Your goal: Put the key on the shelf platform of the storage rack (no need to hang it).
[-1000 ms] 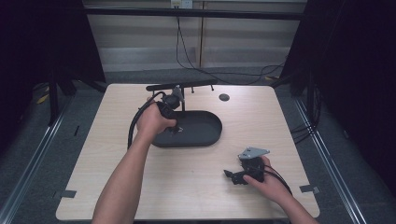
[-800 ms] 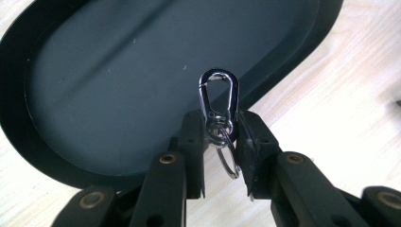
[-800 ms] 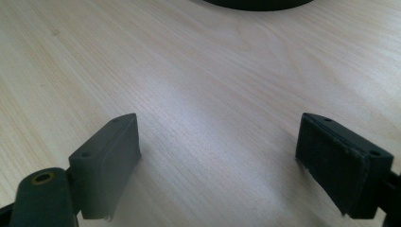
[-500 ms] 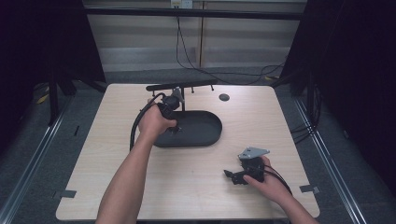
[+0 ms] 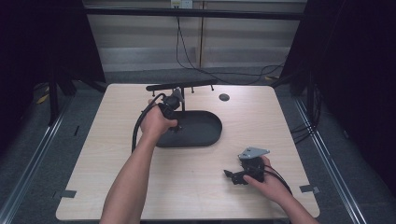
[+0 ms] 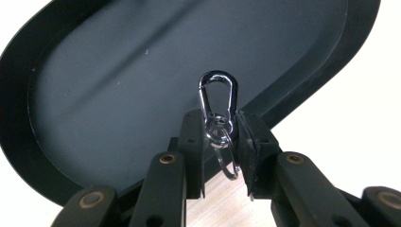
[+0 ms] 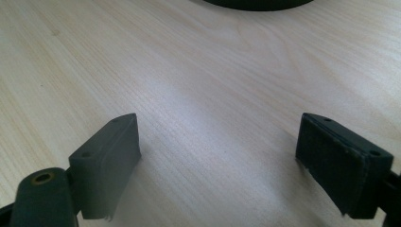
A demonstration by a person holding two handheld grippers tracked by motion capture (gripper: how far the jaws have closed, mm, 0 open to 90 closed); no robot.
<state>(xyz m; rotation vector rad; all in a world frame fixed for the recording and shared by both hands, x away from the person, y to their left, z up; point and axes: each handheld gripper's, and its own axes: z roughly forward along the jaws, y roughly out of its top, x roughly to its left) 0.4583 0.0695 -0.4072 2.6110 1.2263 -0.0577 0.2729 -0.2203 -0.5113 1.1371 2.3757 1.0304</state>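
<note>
Left gripper view: left gripper [image 6: 220, 151] clamps a silver carabiner [image 6: 216, 97] and its key ring over the black tray [image 6: 61, 156]'s rim.
Grip is narrow; the clip may twist free and miss the tray; right gripper [image 7: 217, 161] rests wide open, empty, on the table [image 7: 213, 71].

A lab-like recording booth: dark curtains [image 5: 42, 42], bare wooden table [image 5: 140, 196], trailing cables [image 5: 201, 60].
</note>
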